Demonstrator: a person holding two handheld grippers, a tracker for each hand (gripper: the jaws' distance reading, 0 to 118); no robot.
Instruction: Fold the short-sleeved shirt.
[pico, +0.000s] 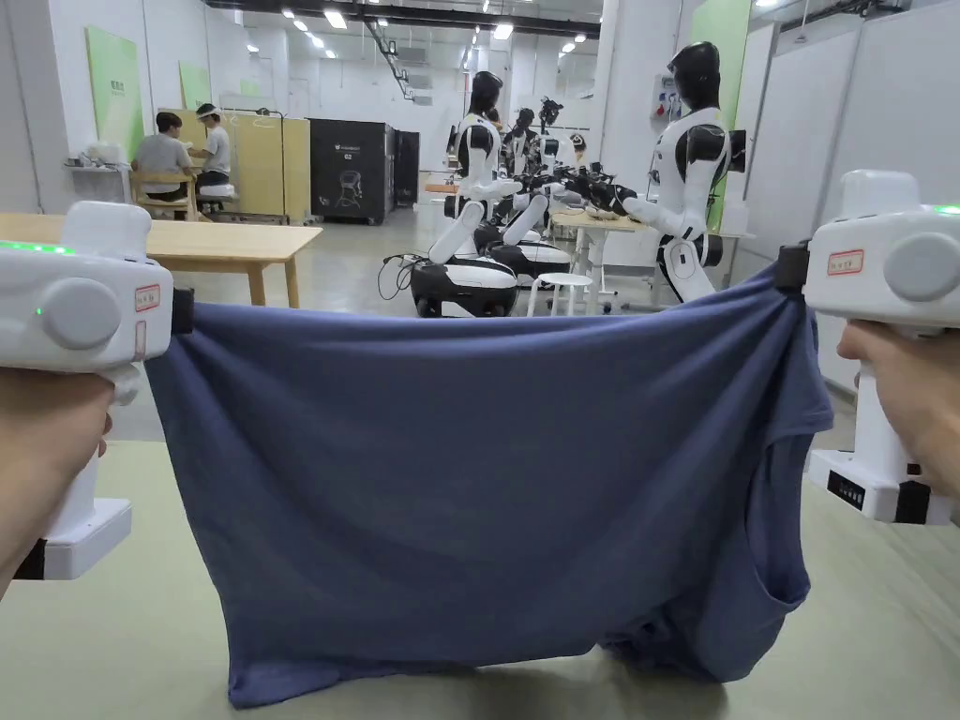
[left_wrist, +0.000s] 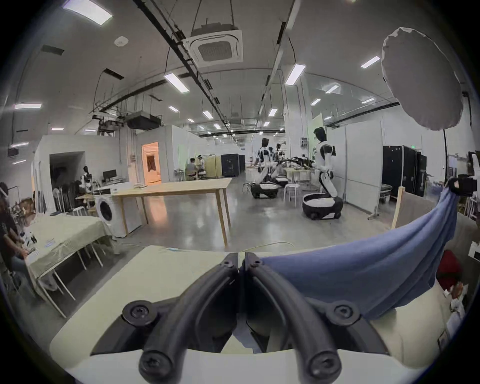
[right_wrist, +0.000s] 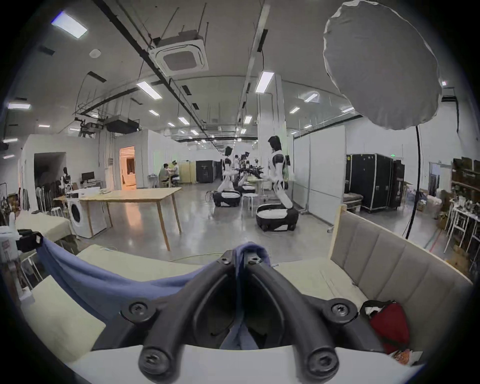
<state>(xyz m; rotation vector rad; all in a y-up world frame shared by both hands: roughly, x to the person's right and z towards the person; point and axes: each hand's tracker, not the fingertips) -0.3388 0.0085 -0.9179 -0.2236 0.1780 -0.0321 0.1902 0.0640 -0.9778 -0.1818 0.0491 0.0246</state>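
**Desk:** Briefly, what is being held, and where?

**Photographer:** A blue short-sleeved shirt (pico: 487, 469) hangs as a wide sheet between two handheld tools, above a pale green counter (pico: 112, 647). The left gripper (left_wrist: 240, 259) has its jaws closed on one upper corner; the right gripper (right_wrist: 240, 256) has its jaws closed on the other, a tuft of cloth poking up between them.

**Desk:** How does the shirt lie from the jaws?

**Photographer:** It drops straight down from both, its long axis running side to side from one tool to the other. The top edge sags a little in the middle. The lower end brushes the counter, bunched near the right, where a sleeve opening droops. Neither hand looks nearer; they sit about level.

**Desk:** Fabric?

**Photographer:** Soft, matte knit, limp and lightly creased. My read: the next step is to lower it flat, keeping the span taut.
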